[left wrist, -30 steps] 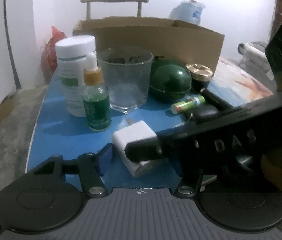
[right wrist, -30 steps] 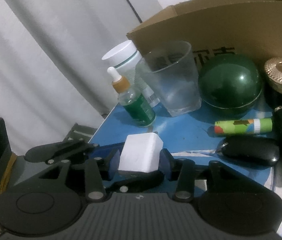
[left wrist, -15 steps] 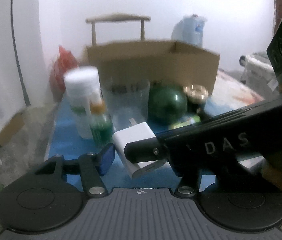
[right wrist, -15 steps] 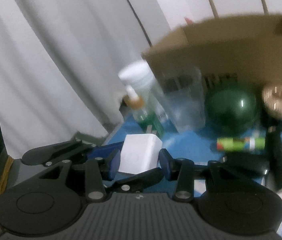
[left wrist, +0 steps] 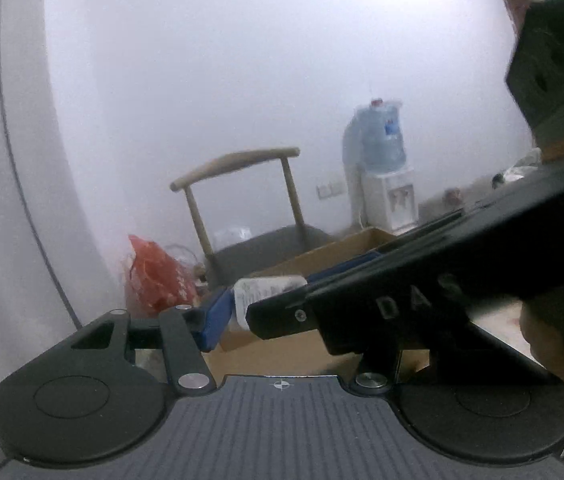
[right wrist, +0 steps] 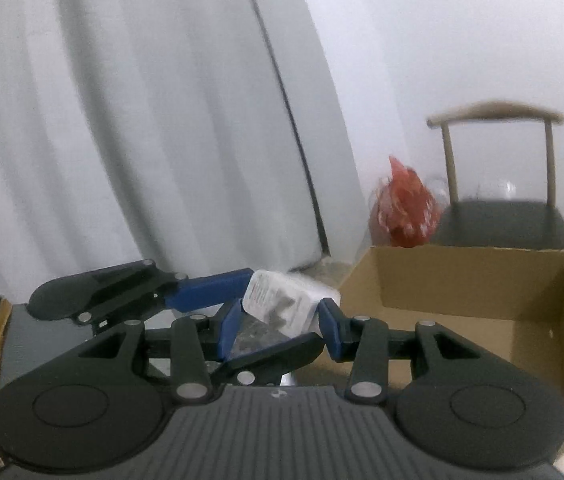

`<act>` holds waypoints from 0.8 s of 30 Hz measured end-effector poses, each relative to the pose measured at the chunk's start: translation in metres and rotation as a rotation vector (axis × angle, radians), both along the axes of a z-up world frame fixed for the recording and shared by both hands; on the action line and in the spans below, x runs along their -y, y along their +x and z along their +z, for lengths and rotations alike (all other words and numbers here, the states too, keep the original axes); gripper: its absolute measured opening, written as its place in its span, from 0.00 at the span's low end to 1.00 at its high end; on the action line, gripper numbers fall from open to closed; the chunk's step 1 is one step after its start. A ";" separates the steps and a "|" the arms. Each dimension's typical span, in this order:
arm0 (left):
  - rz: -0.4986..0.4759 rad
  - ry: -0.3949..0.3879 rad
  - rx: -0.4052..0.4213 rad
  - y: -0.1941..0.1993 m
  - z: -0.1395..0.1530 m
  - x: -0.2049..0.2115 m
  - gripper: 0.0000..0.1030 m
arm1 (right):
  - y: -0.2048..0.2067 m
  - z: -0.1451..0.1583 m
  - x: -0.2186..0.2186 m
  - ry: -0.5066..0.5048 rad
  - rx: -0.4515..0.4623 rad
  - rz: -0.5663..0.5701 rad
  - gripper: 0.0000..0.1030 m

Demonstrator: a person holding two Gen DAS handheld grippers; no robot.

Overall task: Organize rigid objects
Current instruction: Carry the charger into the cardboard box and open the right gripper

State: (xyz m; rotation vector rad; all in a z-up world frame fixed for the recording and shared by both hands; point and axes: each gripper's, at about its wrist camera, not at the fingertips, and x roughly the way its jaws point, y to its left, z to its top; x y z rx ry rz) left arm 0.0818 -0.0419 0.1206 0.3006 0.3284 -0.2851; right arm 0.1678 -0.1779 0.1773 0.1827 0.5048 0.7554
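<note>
Currently the white charger block sits tilted, clamped between the blue pads of the right gripper, just beside the open cardboard box. Left gripper also flanks it; contact unclear. Chair stands behind the box.

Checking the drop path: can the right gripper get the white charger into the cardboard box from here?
Probably yes. The right gripper holds the white charger just left of the cardboard box, whose top is open. The left gripper also flanks the charger, which may hamper the move.
</note>
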 end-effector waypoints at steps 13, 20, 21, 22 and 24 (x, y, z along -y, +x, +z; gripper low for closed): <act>0.040 0.042 -0.427 0.184 -0.058 -0.014 0.49 | 0.230 -0.096 -0.009 0.071 -0.648 -0.029 0.44; 0.081 0.053 -0.493 0.213 -0.063 -0.023 0.47 | 0.268 -0.117 -0.028 0.074 -0.737 -0.064 0.43; 0.087 0.058 -0.489 0.213 -0.062 -0.022 0.47 | 0.268 -0.116 -0.029 0.075 -0.745 -0.066 0.43; 0.088 0.062 -0.484 0.215 -0.061 -0.021 0.48 | 0.270 -0.116 -0.032 0.071 -0.740 -0.074 0.43; 0.092 0.066 -0.477 0.214 -0.060 -0.019 0.48 | 0.273 -0.113 -0.036 0.058 -0.726 -0.081 0.43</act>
